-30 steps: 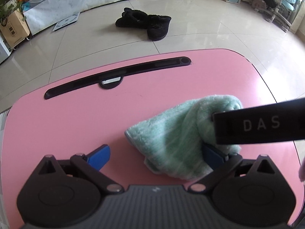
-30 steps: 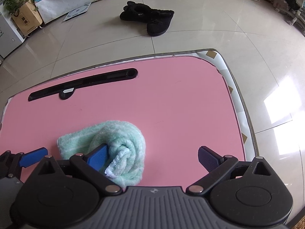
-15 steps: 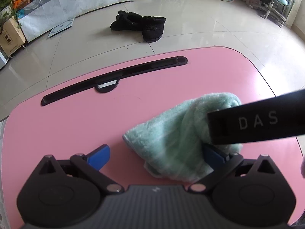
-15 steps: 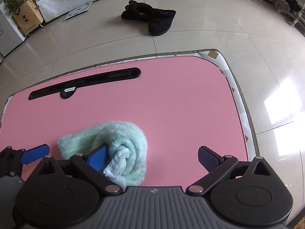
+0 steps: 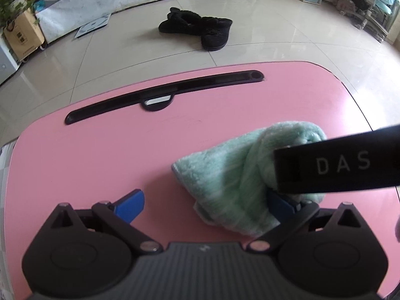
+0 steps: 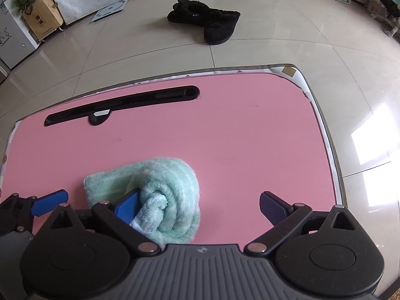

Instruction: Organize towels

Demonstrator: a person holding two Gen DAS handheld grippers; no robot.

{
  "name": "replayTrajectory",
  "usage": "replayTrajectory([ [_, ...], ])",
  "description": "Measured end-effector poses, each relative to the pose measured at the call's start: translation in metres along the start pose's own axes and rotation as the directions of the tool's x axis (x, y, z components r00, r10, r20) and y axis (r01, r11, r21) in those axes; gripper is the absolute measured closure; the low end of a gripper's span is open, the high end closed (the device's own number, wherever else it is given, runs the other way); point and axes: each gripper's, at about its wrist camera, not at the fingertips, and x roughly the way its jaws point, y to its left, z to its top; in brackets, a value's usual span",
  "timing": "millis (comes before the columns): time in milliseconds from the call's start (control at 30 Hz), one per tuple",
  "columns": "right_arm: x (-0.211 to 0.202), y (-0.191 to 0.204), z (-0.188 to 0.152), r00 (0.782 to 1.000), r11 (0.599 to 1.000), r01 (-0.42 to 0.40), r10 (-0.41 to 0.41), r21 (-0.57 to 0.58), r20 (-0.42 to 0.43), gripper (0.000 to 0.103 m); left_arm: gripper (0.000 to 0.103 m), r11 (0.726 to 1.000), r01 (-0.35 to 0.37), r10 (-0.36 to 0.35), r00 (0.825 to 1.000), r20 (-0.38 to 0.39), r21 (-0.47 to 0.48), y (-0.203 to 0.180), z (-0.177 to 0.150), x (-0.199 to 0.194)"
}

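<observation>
Left wrist view: left tool [image 5: 203, 203] released, blue pads wide apart above the pink surface [image 5: 100, 155]. Mint-green towel [image 5: 232, 175] rolled and bunched, lying toward the near right corner of the surface, touching the right pad. Black bar marked "DAS" [image 5: 342, 165], part of the other tool, crossing in front of the towel's right end. Long black groove [image 5: 165, 95] running along the far edge. Pair of black fluffy slippers [image 5: 200, 28] on the tiled floor [image 5: 275, 32] beyond.

Right wrist view: right tool [image 6: 200, 207] released too, pads spread wide. Same towel [image 6: 162, 190] seen as a roll near the near edge, left of the middle, with a white-edged corner [image 6: 152, 208] tucked at its centre. Left pad resting against the roll; right pad well apart from it, over bare pink. Blue pad of the left tool [image 6: 50, 201] visible at the near left corner, just beside the towel's flat end.
</observation>
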Motion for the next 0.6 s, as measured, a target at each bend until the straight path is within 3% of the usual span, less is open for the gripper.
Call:
replayTrajectory([
  [600,0.007,0.039,0.003,0.999,0.998,-0.049,0.049,-0.045,-0.014,0.004,0.0,0.996,-0.048,0.047,0.999,-0.014,-0.077,0.047,-0.008,-0.007],
])
